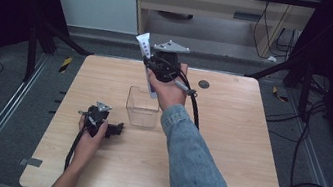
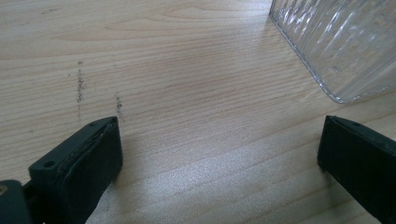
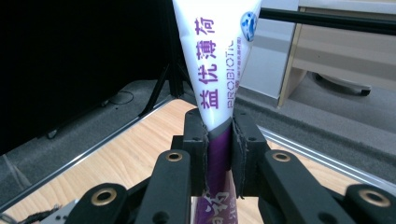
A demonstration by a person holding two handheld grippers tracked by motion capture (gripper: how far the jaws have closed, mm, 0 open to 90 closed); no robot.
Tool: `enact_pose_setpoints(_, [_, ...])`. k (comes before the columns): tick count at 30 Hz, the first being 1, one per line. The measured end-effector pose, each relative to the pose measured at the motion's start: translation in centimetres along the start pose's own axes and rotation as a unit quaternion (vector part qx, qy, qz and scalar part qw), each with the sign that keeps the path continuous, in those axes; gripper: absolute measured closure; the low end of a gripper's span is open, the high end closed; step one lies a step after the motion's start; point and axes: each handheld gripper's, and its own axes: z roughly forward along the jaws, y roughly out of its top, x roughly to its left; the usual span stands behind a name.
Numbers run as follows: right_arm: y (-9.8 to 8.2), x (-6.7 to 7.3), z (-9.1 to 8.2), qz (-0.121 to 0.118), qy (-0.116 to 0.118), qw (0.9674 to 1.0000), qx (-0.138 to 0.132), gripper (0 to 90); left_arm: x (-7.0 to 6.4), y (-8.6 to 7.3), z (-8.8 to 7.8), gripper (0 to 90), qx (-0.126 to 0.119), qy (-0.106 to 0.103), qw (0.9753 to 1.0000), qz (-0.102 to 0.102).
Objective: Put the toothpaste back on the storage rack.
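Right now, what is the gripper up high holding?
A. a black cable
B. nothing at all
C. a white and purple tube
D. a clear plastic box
C: the right gripper has its jaws shut on the white and purple tube, lifted over the clear box on the table.

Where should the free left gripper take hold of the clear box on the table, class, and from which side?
Grip the clear box by one upright wall at its open rim, coming straight down from above. It stands upright, open top up, so a thin wall would probably fit between the open left gripper, which rests on the table just beside it.
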Motion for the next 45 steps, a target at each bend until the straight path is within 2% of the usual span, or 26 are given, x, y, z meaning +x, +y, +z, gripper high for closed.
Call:
enact_pose_setpoints(6, [-0.1,0.2,0.8,0.003,0.004,0.9998,-0.019,77.9,0.0,0.0,0.0,0.0,0.0,0.0,1.0,0.0])
enact_pose_setpoints(22, [-0.9,0.4,2.7,0.002,-0.005,0.9998,-0.021,77.9,0.0,0.0,0.0,0.0,0.0,-0.001,1.0,0.001])
enact_pose_setpoints(35, [-1.6,1.1,2.7,-0.005,-0.006,0.9999,-0.01,77.9,0.1,0.0,-0.1,0.0,0.001,-0.003,1.0,0.003])
enact_pose_setpoints(45, [-2.6,1.1,2.7,-0.006,-0.006,1.0,0.0,77.9,0.1,-0.1,-0.1,0.0,-0.001,-0.004,1.0,0.004])
